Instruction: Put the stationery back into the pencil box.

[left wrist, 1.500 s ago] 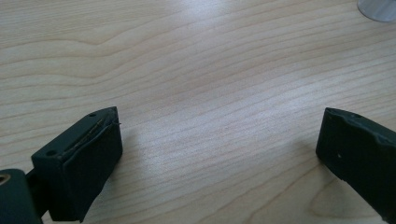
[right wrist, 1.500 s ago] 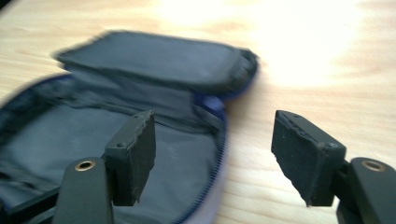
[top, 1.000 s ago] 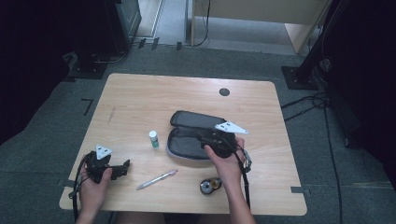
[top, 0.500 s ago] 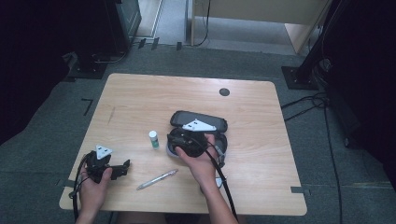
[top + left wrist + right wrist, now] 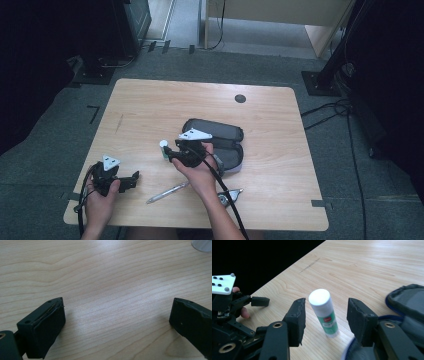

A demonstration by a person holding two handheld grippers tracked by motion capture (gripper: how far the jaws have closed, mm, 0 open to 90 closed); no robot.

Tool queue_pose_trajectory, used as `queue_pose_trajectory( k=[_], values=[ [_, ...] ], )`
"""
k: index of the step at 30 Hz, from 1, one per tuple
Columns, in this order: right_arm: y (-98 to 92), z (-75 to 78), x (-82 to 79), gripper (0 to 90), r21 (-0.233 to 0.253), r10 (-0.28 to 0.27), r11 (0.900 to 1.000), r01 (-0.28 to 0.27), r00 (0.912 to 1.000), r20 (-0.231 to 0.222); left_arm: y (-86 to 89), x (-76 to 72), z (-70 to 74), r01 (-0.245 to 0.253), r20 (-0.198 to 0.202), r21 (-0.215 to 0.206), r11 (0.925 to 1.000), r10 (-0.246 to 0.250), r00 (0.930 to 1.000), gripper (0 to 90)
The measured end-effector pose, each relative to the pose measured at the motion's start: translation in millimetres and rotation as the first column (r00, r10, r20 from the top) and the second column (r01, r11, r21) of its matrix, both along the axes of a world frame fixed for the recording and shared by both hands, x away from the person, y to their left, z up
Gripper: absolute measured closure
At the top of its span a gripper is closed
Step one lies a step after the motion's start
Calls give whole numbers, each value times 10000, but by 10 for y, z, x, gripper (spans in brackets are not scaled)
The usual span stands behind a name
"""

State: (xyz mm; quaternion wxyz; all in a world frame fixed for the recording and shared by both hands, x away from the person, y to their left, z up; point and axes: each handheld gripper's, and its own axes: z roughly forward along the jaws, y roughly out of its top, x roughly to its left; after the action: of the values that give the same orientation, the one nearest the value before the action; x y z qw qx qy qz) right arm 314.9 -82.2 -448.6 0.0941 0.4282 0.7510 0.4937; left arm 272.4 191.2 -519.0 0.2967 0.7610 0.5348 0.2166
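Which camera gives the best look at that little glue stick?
The right gripper view: the glue stick stands upright and close, between the open jaws. The high view shows it small, partly hidden beside the right gripper.

A white-capped glue stick (image 5: pixel 323 312) with a green label stands upright just beside the open, seemingly empty grey case (image 5: pixel 220 145)

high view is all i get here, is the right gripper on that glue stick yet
Observer: No. In the right gripper view the glue stick stands upright between the open jaws of the right gripper, with a gap on each side.
Operator: left one holding anything
Observer: Nothing. The left gripper has its jaws wide apart over bare table.
Operator: pencil case open or zipped
Observer: Open; the pencil case shows its grey lining.
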Motion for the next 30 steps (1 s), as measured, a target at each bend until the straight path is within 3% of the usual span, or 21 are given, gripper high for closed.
queue_pose_trajectory(
  k=[7, 8, 14, 17, 18, 19, 27, 30],
  values=[
    [175, -52, 77, 448, -441, -105, 9990, 105, 9999, -7, -2, 0, -1, -16, 15, -19, 10000, 16, 10000, 6],
    [228, -63, 89, 428, -714, -149, 9973, 166, 9996, 237, 1, 0, 0, 7, -4, 9, 10000, -7, 10000, 6],
    [310, -110, 130, 430, -1144, -530, 9918, 563, 9981, 316, -1, 0, -1, -10, 11, -15, 10000, 10, 10000, 6],
    [357, -139, 146, 482, -1400, -645, 9877, 699, 9970, 423, 1, 0, 0, 9, -6, 14, 10000, -9, 10000, 6],
    [370, -137, 145, 609, -1476, -791, 9852, 872, 9951, 597, 0, 1, 1, 13, -8, 17, 10000, -13, 10000, 6],
    [372, -129, 141, 644, -1465, -858, 9847, 941, 9944, 620, 0, 1, 1, 13, -8, 17, 10000, -13, 10000, 6],
    [333, -70, 102, 655, -1226, -861, 9881, 932, 9943, 622, -3, 2, -1, -1, 9, -16, 10000, 1, 10000, 6],
    [289, 60, 30, 654, -944, -799, 9916, 885, 9926, 914, -3, 2, -1, -6, 12, -12, 10000, 6, 10000, 6]
  ],
)
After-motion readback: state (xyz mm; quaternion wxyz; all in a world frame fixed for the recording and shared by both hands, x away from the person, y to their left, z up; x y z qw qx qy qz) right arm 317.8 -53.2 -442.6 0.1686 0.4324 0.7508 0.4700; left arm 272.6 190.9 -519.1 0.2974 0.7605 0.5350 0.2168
